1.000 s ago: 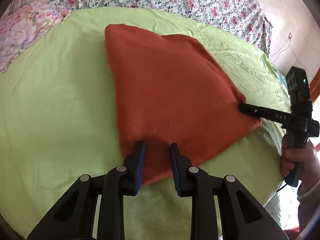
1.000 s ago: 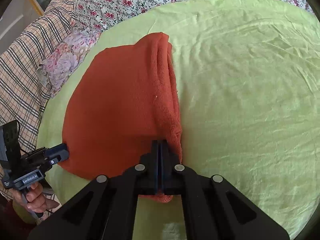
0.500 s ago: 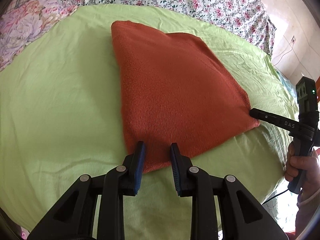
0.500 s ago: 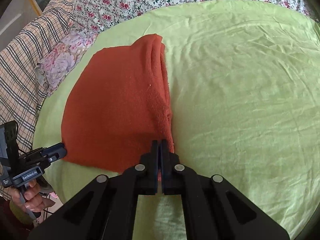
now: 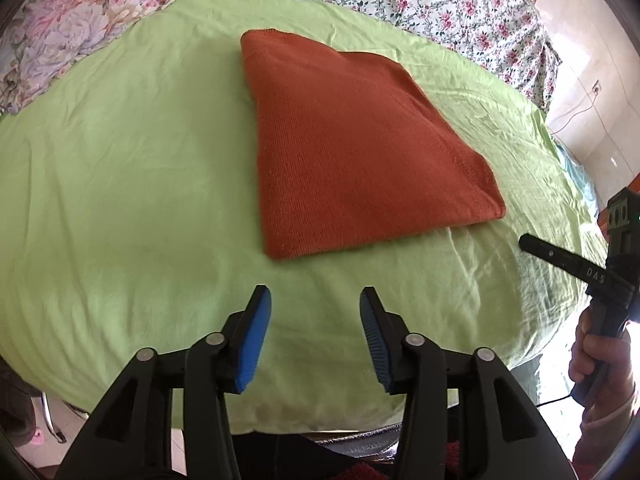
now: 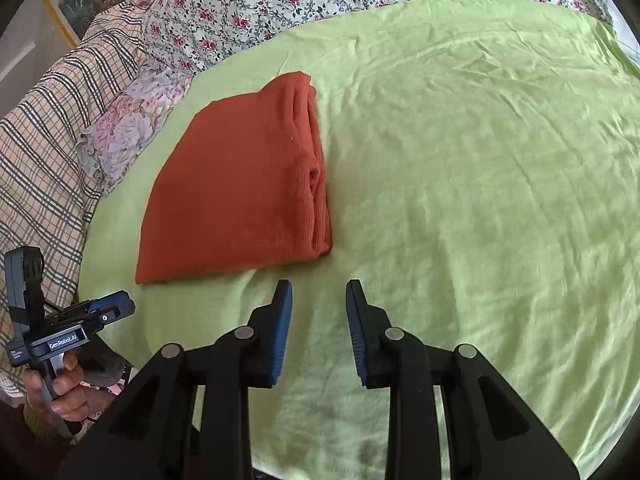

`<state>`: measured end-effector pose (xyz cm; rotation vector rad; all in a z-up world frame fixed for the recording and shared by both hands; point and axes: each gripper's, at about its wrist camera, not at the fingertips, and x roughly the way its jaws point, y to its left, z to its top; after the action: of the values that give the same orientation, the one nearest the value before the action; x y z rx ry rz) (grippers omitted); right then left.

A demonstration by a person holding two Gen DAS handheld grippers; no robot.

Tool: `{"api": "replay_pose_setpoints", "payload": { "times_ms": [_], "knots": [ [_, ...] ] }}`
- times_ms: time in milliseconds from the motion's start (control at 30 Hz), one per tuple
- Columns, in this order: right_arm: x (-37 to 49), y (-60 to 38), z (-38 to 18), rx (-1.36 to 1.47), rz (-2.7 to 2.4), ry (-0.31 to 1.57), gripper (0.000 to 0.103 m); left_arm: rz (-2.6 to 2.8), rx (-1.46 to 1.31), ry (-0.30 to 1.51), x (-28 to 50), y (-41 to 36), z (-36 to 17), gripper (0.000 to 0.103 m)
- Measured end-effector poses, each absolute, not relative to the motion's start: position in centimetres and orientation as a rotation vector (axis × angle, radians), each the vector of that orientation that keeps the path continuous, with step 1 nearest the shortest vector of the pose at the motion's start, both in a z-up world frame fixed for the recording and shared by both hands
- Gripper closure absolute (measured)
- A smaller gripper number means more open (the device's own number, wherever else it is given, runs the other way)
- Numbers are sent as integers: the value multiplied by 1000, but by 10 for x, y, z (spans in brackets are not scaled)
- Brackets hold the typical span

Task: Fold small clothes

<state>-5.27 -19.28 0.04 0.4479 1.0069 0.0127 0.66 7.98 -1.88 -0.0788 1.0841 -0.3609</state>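
Left wrist: fingers spread, empty, short of folded sweater at 12 o'clock on bed. Right wrist: fingers likewise parted and empty, sweater at 11 o'clock; fold apparently done, nothing visibly left.

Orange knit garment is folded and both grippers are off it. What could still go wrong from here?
1. The orange knit garment has loose stacked layers along its right edge; a careless nudge there may splay the fold open.
2. The left gripper and right gripper hover open, close to its near edge, so a forward drift could snag the knit.
3. The wrinkled green sheet may drag the garment if a finger catches it.
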Motion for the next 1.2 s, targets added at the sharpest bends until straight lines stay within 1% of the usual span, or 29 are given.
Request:
{"api": "replay_pose_setpoints", "payload": {
  "times_ms": [67,133,167,200,433,600,933,1133,1200],
  "knots": [
    [-56,-189,1,453,22,1014,73,-352,-78,1081,3,81,-15,48],
    [-59,-182,2,445,38,1022,69,-340,-71,1076,-2,81,-12,40],
    [-60,-178,3,442,45,1023,66,-334,-65,1075,-3,81,-11,34],
    [-60,-175,4,437,52,1024,64,-328,-59,1070,-4,81,-9,33],
    [-56,-158,12,402,85,1028,58,-307,-42,1070,-7,89,-3,30],
    [-53,-151,16,384,103,1028,45,-280,-38,1051,-3,95,4,24],
    [-21,-163,24,373,82,1000,44,-234,-112,1018,40,100,9,24],
    [3,-171,24,365,77,993,44,-212,-72,1010,65,84,8,24],
    [8,-168,23,355,81,992,41,-202,-45,1005,70,77,8,24]
  ]
}}
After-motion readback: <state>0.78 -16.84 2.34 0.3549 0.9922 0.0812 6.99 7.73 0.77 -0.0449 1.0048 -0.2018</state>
